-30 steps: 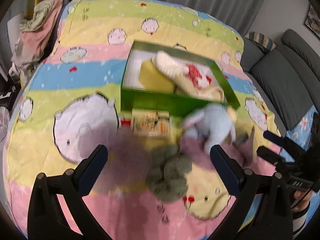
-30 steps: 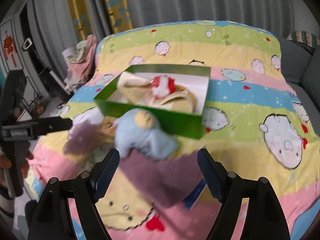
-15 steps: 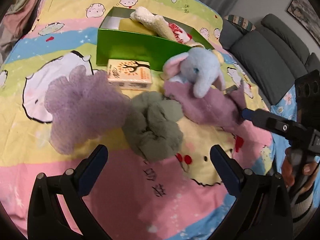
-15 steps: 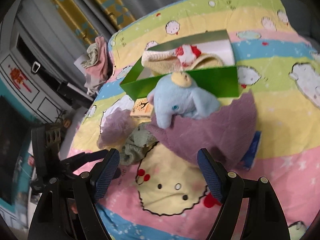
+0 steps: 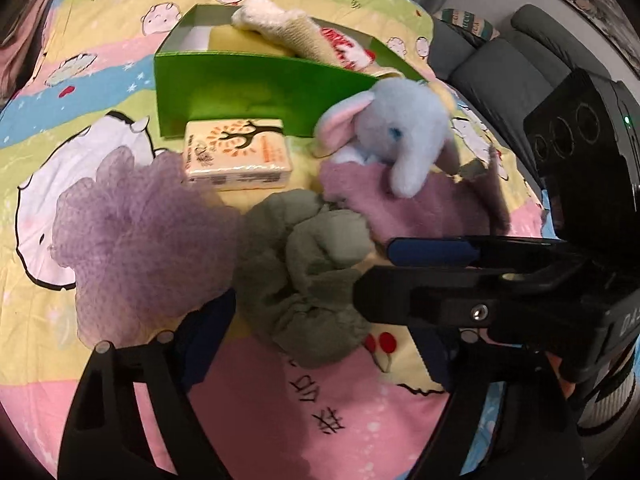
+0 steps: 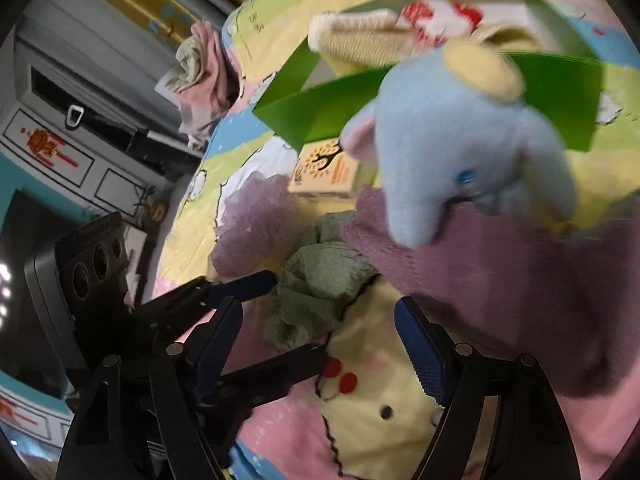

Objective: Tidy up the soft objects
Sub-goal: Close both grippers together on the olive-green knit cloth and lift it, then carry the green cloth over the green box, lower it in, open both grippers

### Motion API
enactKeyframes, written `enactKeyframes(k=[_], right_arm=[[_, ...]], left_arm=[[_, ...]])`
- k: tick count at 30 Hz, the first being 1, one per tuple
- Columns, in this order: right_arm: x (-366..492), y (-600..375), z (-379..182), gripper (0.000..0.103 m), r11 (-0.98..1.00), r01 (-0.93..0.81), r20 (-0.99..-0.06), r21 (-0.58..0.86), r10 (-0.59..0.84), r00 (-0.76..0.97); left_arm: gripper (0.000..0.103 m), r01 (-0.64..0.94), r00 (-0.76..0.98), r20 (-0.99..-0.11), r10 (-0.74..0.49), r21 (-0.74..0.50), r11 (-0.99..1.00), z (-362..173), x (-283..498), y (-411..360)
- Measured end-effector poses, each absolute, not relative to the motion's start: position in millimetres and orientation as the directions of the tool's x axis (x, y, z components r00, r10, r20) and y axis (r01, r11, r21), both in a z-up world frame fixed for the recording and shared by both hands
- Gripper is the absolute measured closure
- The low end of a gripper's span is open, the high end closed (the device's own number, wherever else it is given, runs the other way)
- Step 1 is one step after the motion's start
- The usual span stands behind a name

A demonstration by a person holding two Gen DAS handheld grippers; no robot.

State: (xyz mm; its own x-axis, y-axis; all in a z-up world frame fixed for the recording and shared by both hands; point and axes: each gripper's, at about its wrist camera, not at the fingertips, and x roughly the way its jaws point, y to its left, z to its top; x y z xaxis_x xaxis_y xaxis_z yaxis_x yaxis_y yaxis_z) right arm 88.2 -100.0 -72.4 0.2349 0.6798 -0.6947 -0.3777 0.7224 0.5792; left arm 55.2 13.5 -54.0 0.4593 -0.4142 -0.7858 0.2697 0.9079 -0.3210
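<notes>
Soft things are what both tongs have dropped towards since a moment ago, when they stood back from the heap. The left gripper now straddles the grey-green cloth, its jaws closing but not yet pressing on it. The right gripper has swung in from the side, wide open with nothing in it, its jaws spanning the same cloth's lower edge and almost crossing the other tool. Just beyond lie the purple mesh puff, the mauve towel with the blue elephant resting on it, and the tissue pack against the green box, which already holds a cream knit piece. I'd judge the cloth goes in next.
</notes>
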Motion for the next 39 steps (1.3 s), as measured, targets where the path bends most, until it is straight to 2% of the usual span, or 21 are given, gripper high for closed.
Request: enactKeyframes(k=[3,7,9,12,14,18,30,39], right_arm=[[96.9,-92.3,-79.2,0.024,0.717,-0.364,-0.69,0.595,0.687,0.225],[105.8,-83.2,-86.6,0.033,0.706,-0.354,-0.684,0.614,0.699,0.209],[109.3,-78.3,-89.7,0.048,0.71,-0.35,-0.69,0.61,0.694,0.206],[109.7,-77.4,-90.4,0.062,0.714,-0.354,-0.69,0.604,0.691,0.215],[108.6,-78.9,-89.8,0.077,0.698,-0.356,-0.674,0.621,0.708,0.214],[101.5,-82.7,-82.7,0.085,0.684,-0.38,-0.654,0.622,0.721,0.228],[58.6,-90.4,-37.1,0.085,0.651,-0.499,-0.6,0.571,0.747,0.288],[27.8,-101.4,-17.1,0.085,0.645,-0.558,-0.582,0.522,0.748,0.319]], left_arm=[[0.026,0.253,0.441,-0.785,-0.435,-0.357,0.899,-62.1,60.4,15.5],[0.032,0.24,0.452,-0.775,-0.442,-0.372,0.897,-63.6,62.4,20.0],[0.043,0.234,0.453,-0.765,-0.457,-0.393,0.889,-63.5,62.9,23.3],[0.06,0.226,0.459,-0.762,-0.457,-0.398,0.889,-64.8,61.6,26.0],[0.07,0.229,0.455,-0.758,-0.468,-0.409,0.884,-65.2,58.7,29.5],[0.079,0.229,0.446,-0.744,-0.498,-0.443,0.867,-63.9,53.7,28.2],[0.08,0.313,0.518,-0.674,-0.527,-0.424,0.85,-23.2,5.1,25.0],[0.08,0.346,0.557,-0.66,-0.504,-0.367,0.863,-2.0,-24.5,10.6]])
